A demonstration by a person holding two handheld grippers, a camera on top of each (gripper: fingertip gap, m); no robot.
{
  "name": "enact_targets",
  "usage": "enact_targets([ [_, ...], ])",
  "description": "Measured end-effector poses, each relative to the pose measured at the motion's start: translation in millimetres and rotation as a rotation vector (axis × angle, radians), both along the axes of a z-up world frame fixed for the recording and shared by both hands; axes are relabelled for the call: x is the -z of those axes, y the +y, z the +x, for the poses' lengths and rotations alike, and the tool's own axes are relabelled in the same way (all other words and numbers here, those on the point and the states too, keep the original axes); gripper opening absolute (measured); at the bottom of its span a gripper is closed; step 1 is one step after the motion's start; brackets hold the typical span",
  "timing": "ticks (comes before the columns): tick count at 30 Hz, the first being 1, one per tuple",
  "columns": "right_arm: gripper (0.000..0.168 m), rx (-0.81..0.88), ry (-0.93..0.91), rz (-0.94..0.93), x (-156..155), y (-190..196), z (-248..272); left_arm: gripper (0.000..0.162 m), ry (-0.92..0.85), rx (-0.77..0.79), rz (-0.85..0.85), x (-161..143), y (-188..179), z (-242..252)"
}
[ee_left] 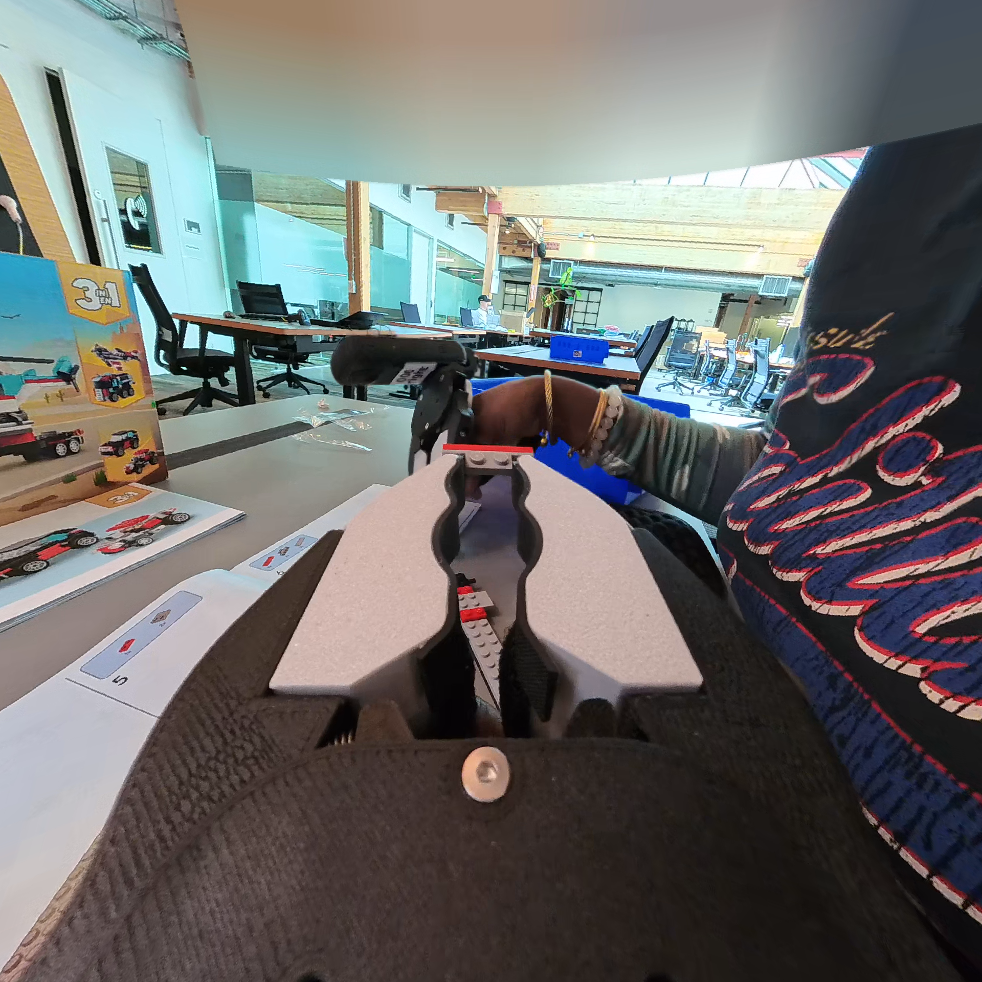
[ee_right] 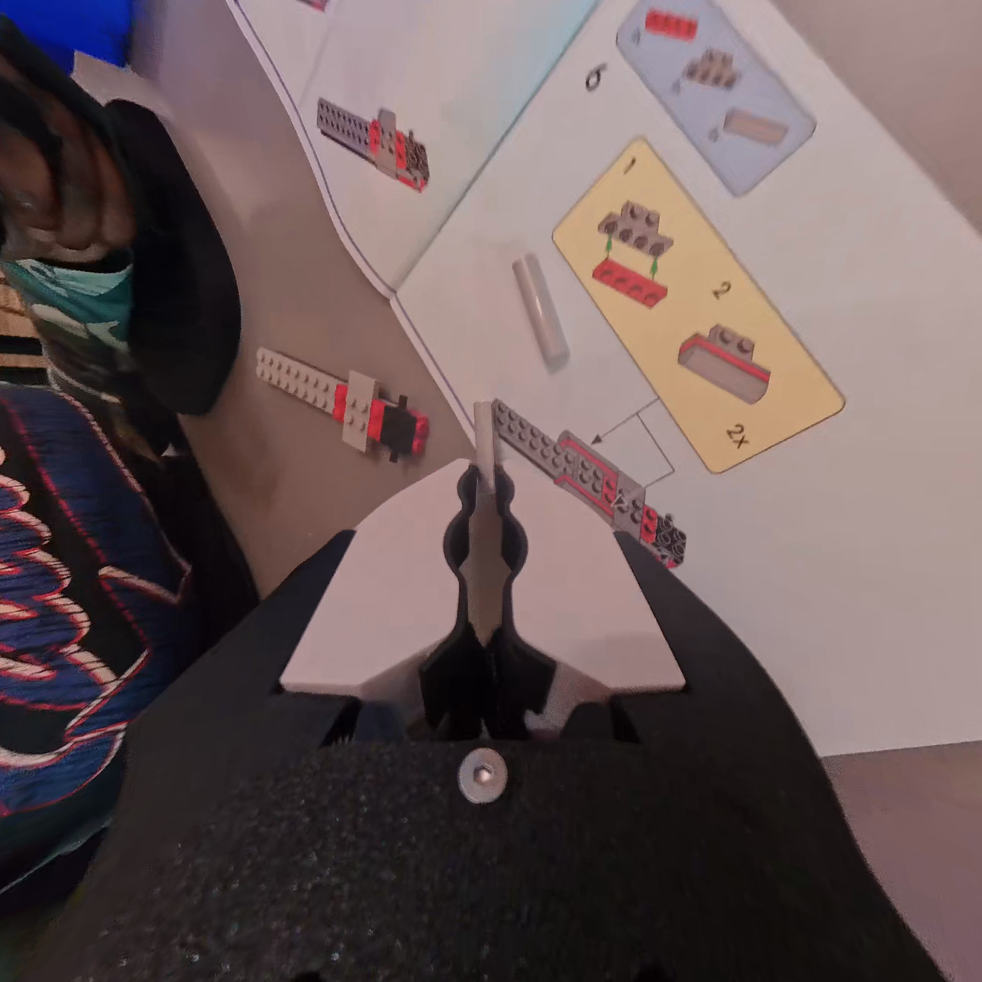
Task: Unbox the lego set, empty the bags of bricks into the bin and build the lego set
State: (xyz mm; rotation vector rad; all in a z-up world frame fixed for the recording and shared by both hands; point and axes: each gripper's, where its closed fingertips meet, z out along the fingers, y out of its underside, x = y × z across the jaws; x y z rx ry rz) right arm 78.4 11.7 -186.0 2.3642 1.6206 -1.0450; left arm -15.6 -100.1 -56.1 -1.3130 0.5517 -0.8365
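My left gripper point(ee_left: 489, 463) is shut on a small grey plate with a red plate on it point(ee_left: 488, 456), held above the table. The part-built grey, red and black model point(ee_left: 478, 621) lies on the table below its fingers; it also shows in the right wrist view point(ee_right: 345, 404). My right gripper point(ee_right: 486, 467) is shut on a thin light-grey tile point(ee_right: 483, 441), held on edge above the open instruction booklet point(ee_right: 797, 531). A second light-grey tile point(ee_right: 539, 311) lies on the booklet page. The right gripper's body also shows farther off in the left wrist view point(ee_left: 436, 409).
The lego box point(ee_left: 69, 382) stands at the left, with a second booklet point(ee_left: 106, 536) lying in front of it. A blue bin point(ee_left: 579, 462) sits behind the person's arm point(ee_left: 584, 425). Empty clear bags point(ee_left: 335, 425) lie farther back. The person's torso point(ee_left: 861, 531) is at the right. My hands' fingertips stand some 20 cm from each other.
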Motion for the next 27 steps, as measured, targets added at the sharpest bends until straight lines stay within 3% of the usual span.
enact_targets([
  [3,0.007,0.016,-0.058,-0.019,2.0,6.4,2.8,0.016,0.001,0.001,-0.001,0.1,-0.1,0.2],
  [8,0.013,0.004,-0.081,0.104,1.7,22.0,4.3,0.016,0.001,0.0,0.003,-0.1,-0.3,0.2],
  [13,0.02,-0.025,0.01,0.434,-10.5,39.8,3.7,0.016,-0.002,0.003,0.006,-0.8,-0.8,0.5],
  [16,0.029,-0.055,0.108,0.576,-22.8,21.1,4.8,0.016,0.0,0.006,0.006,-0.9,-1.0,1.4],
  [22,0.011,-0.067,0.178,0.848,-13.5,8.1,5.6,0.016,-0.003,0.042,-0.001,-0.7,-2.4,6.6],
  [27,0.012,-0.138,0.207,0.965,-4.8,5.8,2.2,0.016,-0.006,0.041,0.0,-1.0,-2.5,6.5],
])
